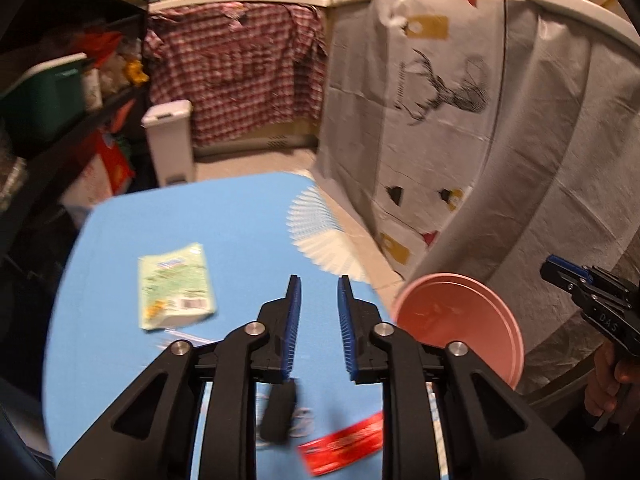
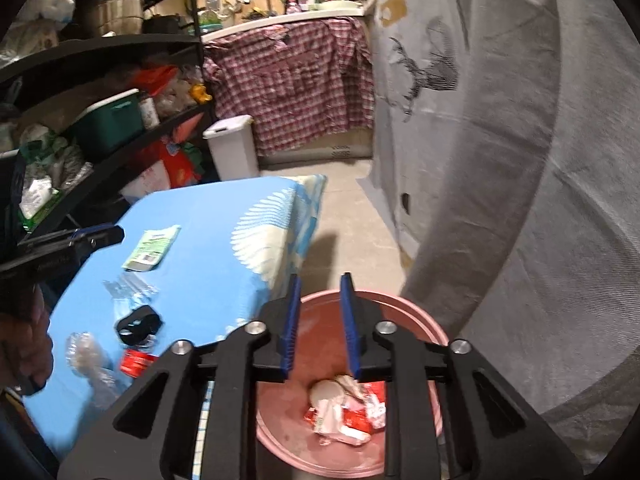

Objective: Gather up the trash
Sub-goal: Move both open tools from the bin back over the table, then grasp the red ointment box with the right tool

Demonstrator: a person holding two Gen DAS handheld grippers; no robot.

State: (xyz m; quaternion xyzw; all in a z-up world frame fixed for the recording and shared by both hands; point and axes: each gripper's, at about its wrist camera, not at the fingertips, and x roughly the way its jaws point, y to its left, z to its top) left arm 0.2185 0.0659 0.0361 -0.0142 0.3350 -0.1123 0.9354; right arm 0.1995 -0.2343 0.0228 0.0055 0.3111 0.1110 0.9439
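Note:
My left gripper (image 1: pixel 319 282) is open and empty above the blue table (image 1: pixel 240 216). On the table lie a green packet (image 1: pixel 175 285), a red wrapper (image 1: pixel 344 446) and a black object (image 1: pixel 278 414). The pink bin (image 1: pixel 460 324) stands by the table's right edge. My right gripper (image 2: pixel 320 280) is open and empty above the pink bin (image 2: pixel 404 312), which holds red and white wrappers (image 2: pixel 346 412). In the right wrist view the table bears the green packet (image 2: pixel 151 248), clear plastic (image 2: pixel 90 364), the black object (image 2: pixel 139 326) and the red wrapper (image 2: pixel 135 362).
A white lidded bin (image 1: pixel 170 140) stands on the floor beyond the table. Black shelves (image 2: pixel 100 92) full of goods line the left. A grey deer-print cloth (image 1: pixel 440 112) hangs at the right. A checked cloth (image 2: pixel 296 84) drapes the far counter.

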